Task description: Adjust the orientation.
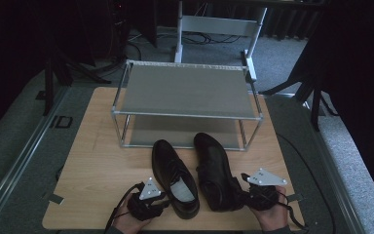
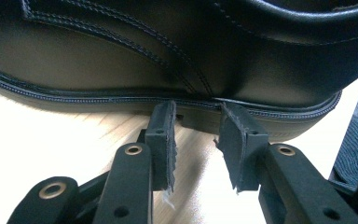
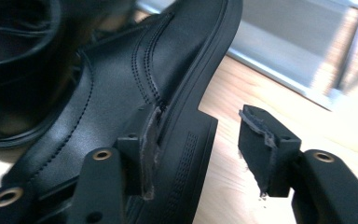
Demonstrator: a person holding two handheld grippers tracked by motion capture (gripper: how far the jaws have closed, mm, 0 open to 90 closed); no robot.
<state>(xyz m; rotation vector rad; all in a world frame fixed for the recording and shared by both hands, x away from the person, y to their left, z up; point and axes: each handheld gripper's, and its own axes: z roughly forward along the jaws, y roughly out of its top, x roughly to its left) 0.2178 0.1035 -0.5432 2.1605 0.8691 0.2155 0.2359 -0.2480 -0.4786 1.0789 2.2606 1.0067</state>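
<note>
Two black leather shoes lie side by side on the wooden table (image 1: 97, 161) in the lower middle of the high view, toes pointing up the frame toward a two-tier metal shoe rack (image 1: 185, 92) that stands across the upper middle of the table. Both of the rack's grey shelves are bare, and its lower shelf sits just beyond the toes. The left shoe (image 1: 173, 178) rests flat with its pale insole showing, and the right shoe (image 1: 216, 170) leans over at its heel end. The left tool (image 1: 161, 204) sits at the lower left of the pair, beside the left shoe's heel end. In the left gripper view its jaws stand partly spread, their tips reaching up against the shoe's welt and sole edge, with only bare table between the pads, so nothing is pinched. The right tool (image 1: 241, 192) is at the lower right, at the right shoe's heel. In the right gripper view one pad lies against the leather just above the heel block, which sits between the jaws, while the other pad stands clear of the sole with wood showing in the gap.
</note>
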